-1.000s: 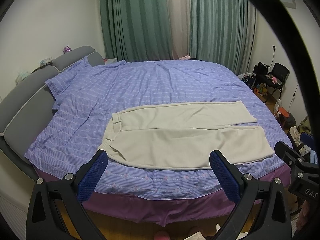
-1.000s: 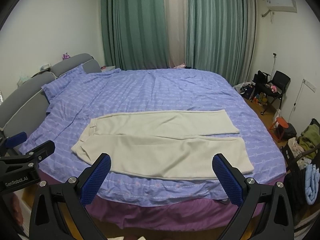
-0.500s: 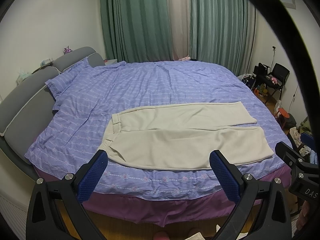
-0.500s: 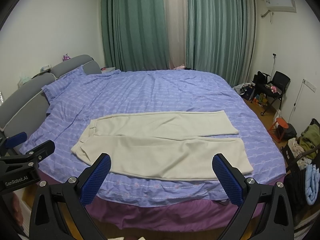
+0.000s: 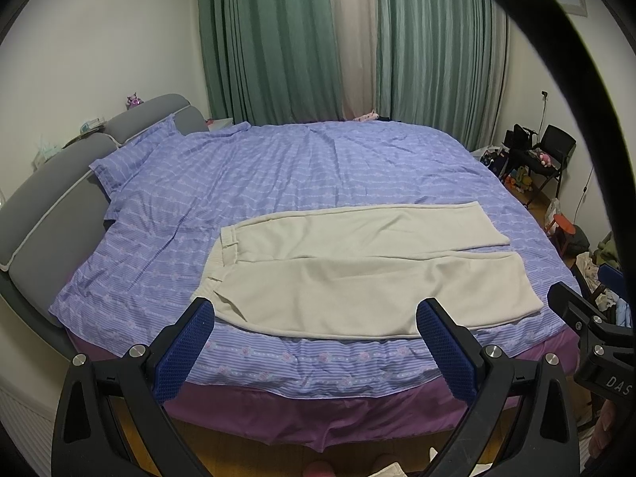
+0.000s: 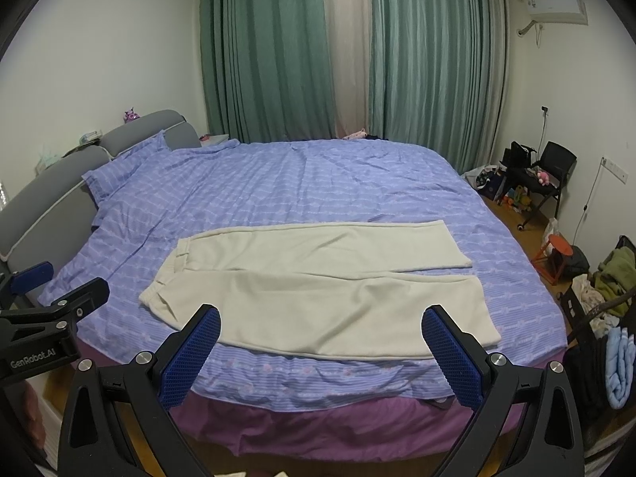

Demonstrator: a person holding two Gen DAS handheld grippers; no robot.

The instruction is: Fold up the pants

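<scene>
Cream pants point(image 5: 357, 270) lie flat on the purple striped bedspread point(image 5: 302, 175), waistband to the left, both legs stretched to the right, near the bed's front edge. They also show in the right wrist view point(image 6: 318, 290). My left gripper point(image 5: 316, 330) is open and empty, held in the air before the bed's front edge, short of the pants. My right gripper point(image 6: 322, 338) is open and empty too, at about the same distance from the pants. Each gripper shows at the edge of the other's view.
A grey padded headboard point(image 5: 47, 206) stands at the left with a pillow point(image 5: 131, 155). Green curtains point(image 6: 274, 51) hang behind. A black chair point(image 6: 548, 171), a red stool point(image 6: 556, 250) and piled clothes point(image 6: 612, 278) crowd the floor at the right.
Both grippers have drifted slightly; the pants sit a little lower in both views. Nothing was taken hold of.
</scene>
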